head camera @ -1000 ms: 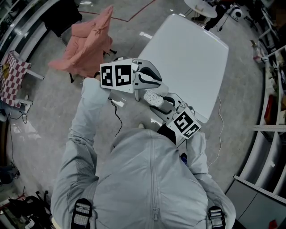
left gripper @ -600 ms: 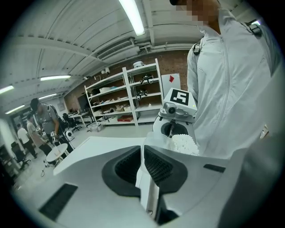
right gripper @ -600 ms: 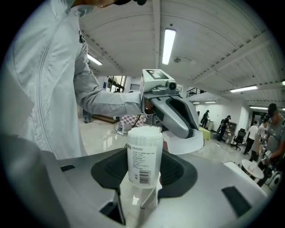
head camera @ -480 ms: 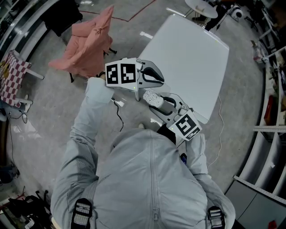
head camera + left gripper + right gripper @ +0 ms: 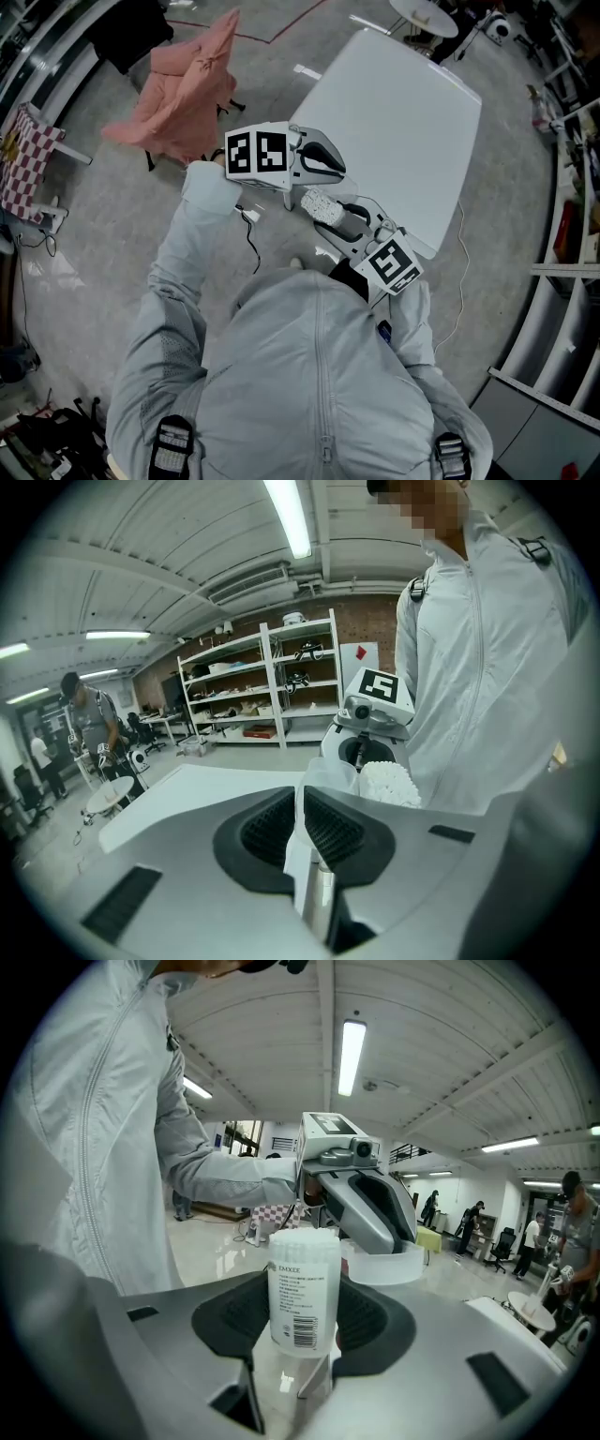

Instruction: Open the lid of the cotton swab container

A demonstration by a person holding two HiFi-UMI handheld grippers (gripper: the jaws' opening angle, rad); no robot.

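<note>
Leftmost: left gripper, nipped almost shut on the thin wall of the translucent lid. Tightened on that wall within the last second; also shifted slightly up and to the right in the head view, and rolled a little. In the right gripper view, lid hanging beside and beyond the container's mouth, not seated on it. Judged from that: lid already off and firmly held, opening essentially done, with little left beyond drawing the two hands apart or setting the lid down.

Just to the right: cotton swab container, held in the air by the near-left edge of the white table, not resting on it. Clamped round its labelled body by the right gripper, jaws spread wide with a pad on each side, in the same place as a second ago. Long axis standing up out of the pads in the right gripper view: base low between them, open mouth on top, packed with white swab heads. From the head view, tipped up and to the left, mouth aimed toward the left gripper and the lid.
</note>
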